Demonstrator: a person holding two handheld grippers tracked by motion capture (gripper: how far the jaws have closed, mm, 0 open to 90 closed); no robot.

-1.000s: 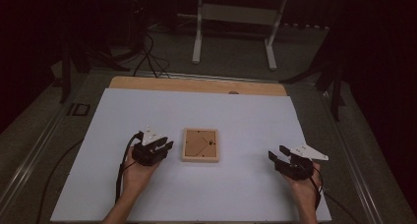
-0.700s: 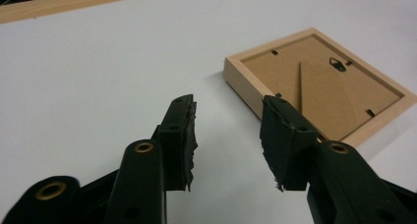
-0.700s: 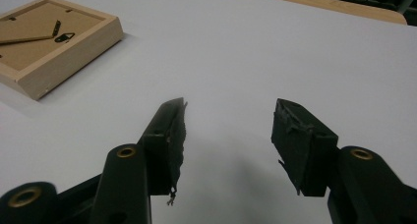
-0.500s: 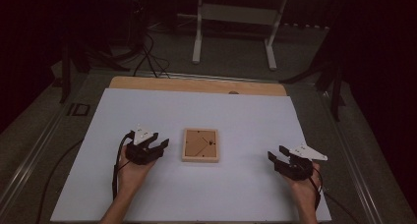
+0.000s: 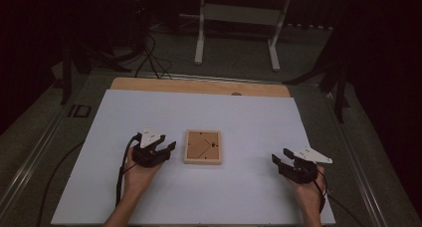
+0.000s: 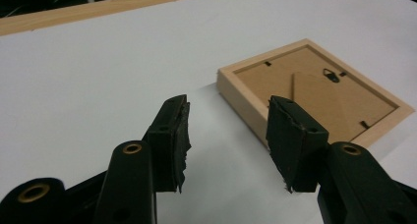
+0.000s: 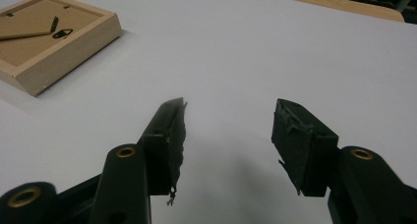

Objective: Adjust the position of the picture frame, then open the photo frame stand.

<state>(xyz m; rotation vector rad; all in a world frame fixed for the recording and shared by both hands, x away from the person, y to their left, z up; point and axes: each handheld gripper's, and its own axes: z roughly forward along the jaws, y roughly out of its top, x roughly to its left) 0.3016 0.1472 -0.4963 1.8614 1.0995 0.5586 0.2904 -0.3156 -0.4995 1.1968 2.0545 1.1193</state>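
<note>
- My left gripper (image 5: 166, 150) has pulled back from the picture frame (image 5: 203, 147): a second ago its jaws sat close against the frame's left edge, and now they lie just beside it with white table (image 5: 249, 122) showing between.
- I observe the left hand (image 5: 138, 173) has shifted toward the table's left side and slightly nearer me.

Pale wooden frame (image 6: 246, 103), matt brown fibreboard back (image 6: 314, 94); tabletop (image 5: 249, 122) smooth, matt, perhaps paper.
</note>
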